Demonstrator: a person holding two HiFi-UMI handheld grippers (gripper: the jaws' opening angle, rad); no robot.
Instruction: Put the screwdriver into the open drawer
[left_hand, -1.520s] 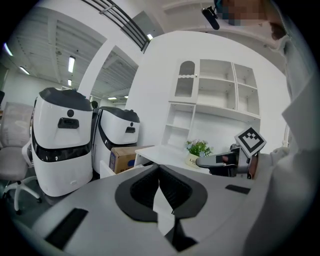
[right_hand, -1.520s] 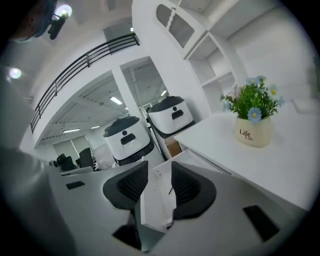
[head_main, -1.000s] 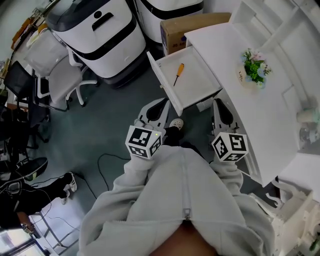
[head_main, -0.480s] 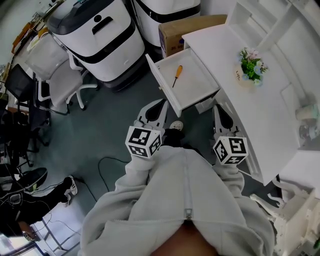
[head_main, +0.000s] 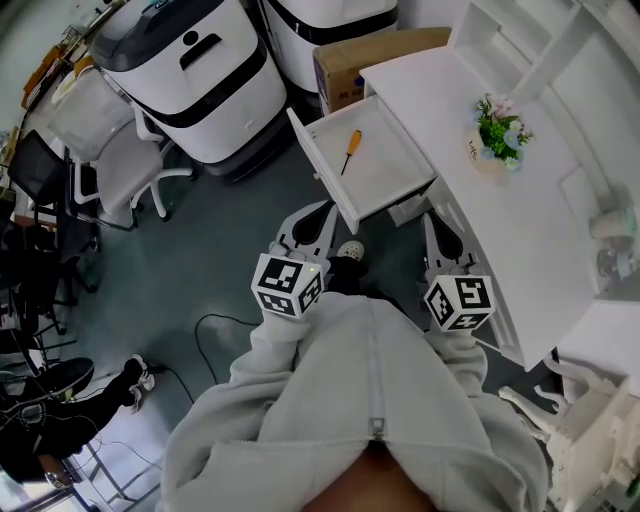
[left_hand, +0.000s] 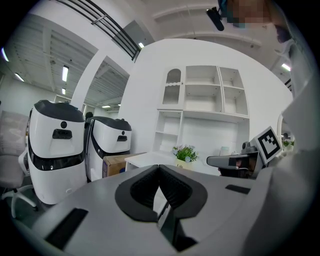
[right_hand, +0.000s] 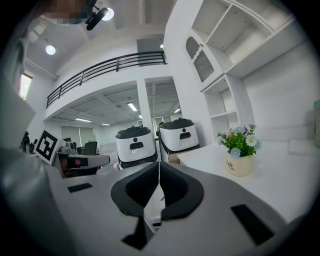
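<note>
The screwdriver (head_main: 347, 152), with an orange handle and a dark shaft, lies inside the open white drawer (head_main: 390, 175), which is pulled out from the desk. Both grippers hang below the drawer in the head view, apart from it. My left gripper (head_main: 316, 214) sits just under the drawer's front corner, its jaws pressed together with nothing between them (left_hand: 159, 170). My right gripper (head_main: 438, 224) is beside the desk's edge, also shut and empty (right_hand: 159, 172). Neither touches the screwdriver.
The white desk (head_main: 540, 230) carries a small flower pot (head_main: 497, 135). A cardboard box (head_main: 365, 55) and two big white machines (head_main: 195, 70) stand beyond the drawer. Office chairs (head_main: 110, 150) are on the left and a cable (head_main: 215, 325) lies on the floor.
Both grippers keep their places below the drawer. The screwdriver stays in the drawer. Only the head view has shifted slightly.
</note>
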